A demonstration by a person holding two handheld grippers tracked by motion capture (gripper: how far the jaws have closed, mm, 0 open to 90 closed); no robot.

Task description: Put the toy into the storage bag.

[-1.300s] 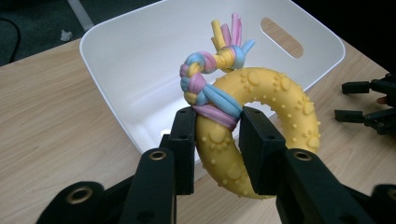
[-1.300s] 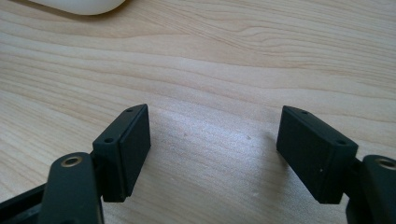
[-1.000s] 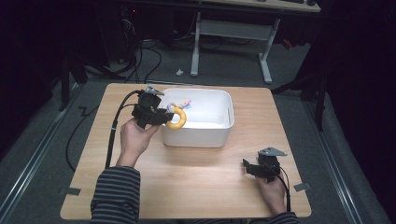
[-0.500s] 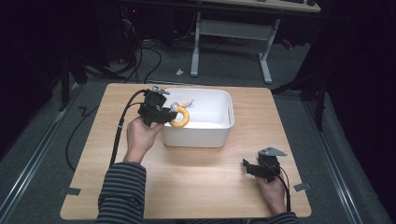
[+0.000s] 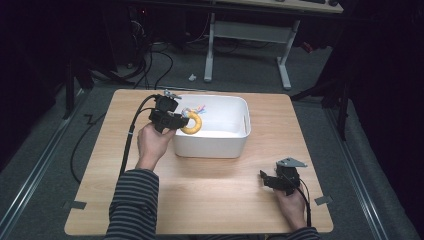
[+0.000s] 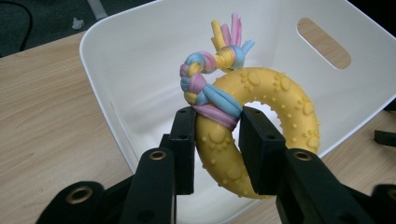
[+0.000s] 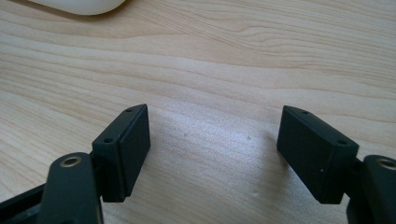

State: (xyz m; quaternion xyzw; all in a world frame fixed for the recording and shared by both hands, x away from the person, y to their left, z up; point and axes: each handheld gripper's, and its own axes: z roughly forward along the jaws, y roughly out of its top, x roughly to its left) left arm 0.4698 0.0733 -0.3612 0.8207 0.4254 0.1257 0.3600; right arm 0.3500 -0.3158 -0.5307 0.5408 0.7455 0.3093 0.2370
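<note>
Over the near-left corner of a white bin [image 5: 235, 145], the left gripper [image 6: 217, 140] clamps a yellow rubber ring toy [image 6: 261, 126] beside its braided rope knot [image 6: 205, 88] — seemingly light, pliable, best held across the band — while the right gripper [image 7: 212, 149] rests jaws apart on the table [image 5: 210, 195].

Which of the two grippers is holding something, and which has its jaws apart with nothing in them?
The left gripper is clamped on the yellow ring toy over the white bin. The right gripper is open over bare table.
</note>
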